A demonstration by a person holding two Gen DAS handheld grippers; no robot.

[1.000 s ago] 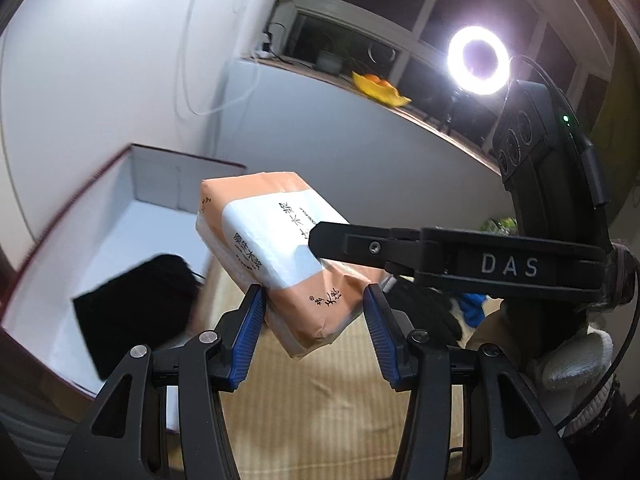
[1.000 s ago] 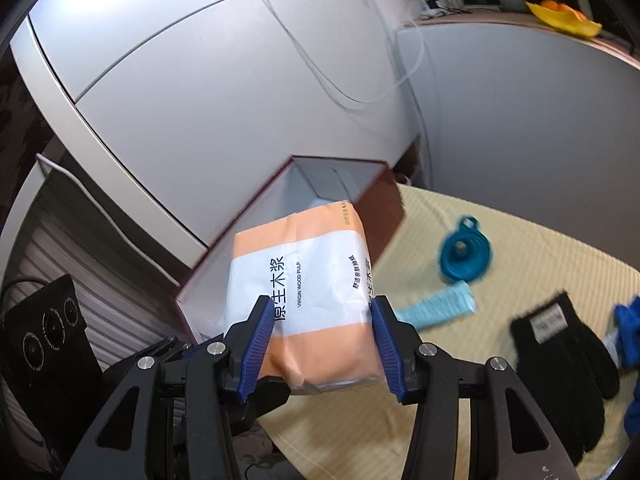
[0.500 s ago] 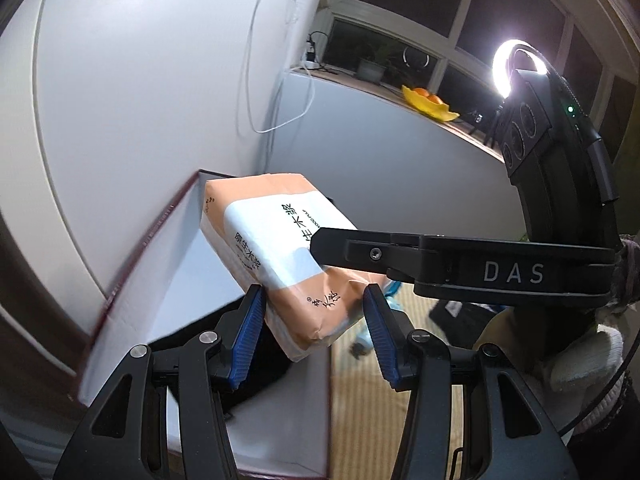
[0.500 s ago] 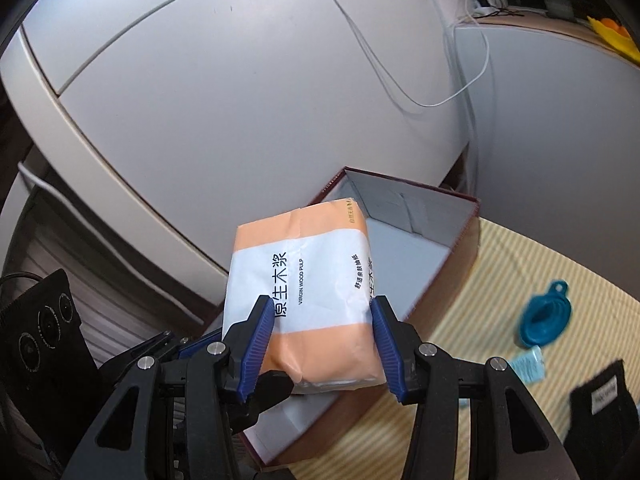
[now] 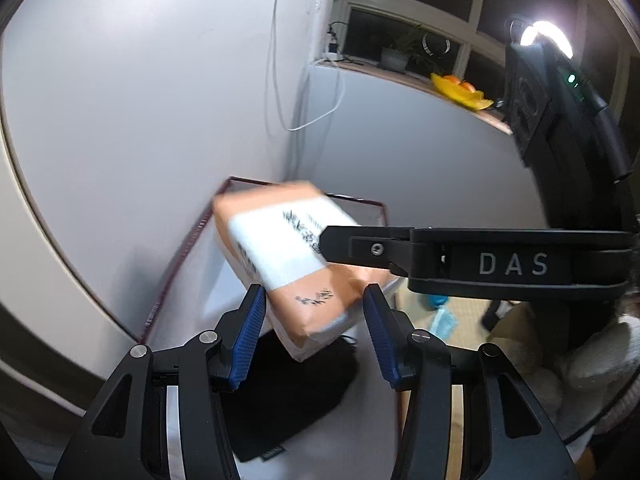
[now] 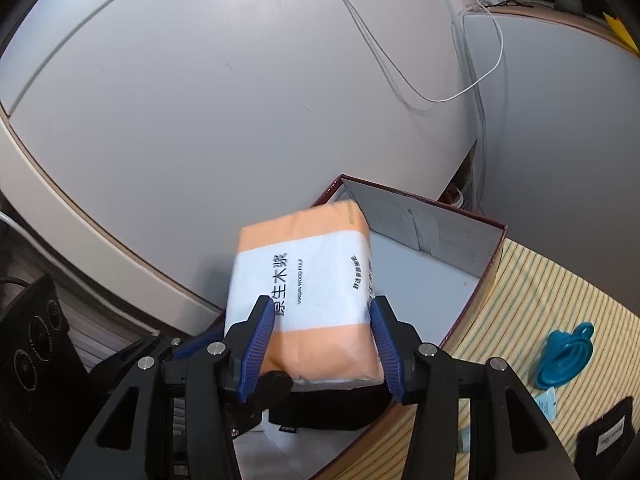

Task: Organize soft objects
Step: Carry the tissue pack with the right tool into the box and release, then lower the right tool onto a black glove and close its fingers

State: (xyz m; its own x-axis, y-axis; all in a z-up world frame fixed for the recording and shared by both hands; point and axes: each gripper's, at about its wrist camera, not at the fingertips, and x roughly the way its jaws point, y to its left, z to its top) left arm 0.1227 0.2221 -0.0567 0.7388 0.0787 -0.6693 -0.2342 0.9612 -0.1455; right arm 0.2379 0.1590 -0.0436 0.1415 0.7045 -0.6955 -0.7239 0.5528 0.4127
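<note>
We hold one tissue pack (image 6: 304, 300) and it is our landmark. It is orange with a white band and black writing. Our right gripper (image 6: 322, 334) squeezes it, with one blue pad (image 6: 256, 346) pressed on each side of the pack, so two pads in all. In the left wrist view the same tissue pack (image 5: 288, 256) sits tilted, and it looks a little blurry. Our left gripper (image 5: 312, 336) has its two blue pads around the low corner of the pack. There is a small gap on the right side, so we cannot tell if this gripper is squeezing it.

Under the pack is one open box (image 6: 460, 236) with a dark red rim and white inside. The pack hangs above the box and does not touch its floor. Right below the pack, inside the box, lies one black cloth thing (image 5: 292, 392) with a small label.

To the right of the pack, outside the box, is a striped yellow mat (image 6: 552, 292). On it we count one blue funnel (image 6: 564, 354), one pale blue thing (image 6: 546, 402) just below the funnel, and one black glove (image 6: 606, 436) at the edge.

Behind the pack is a white wall (image 6: 240, 80) with thin white cords (image 6: 440, 96) hanging down. Far past the pack, on the window ledge, sits one yellow dish (image 5: 460, 92) with orange fruit, and one bright ring light (image 5: 548, 36) shines.
</note>
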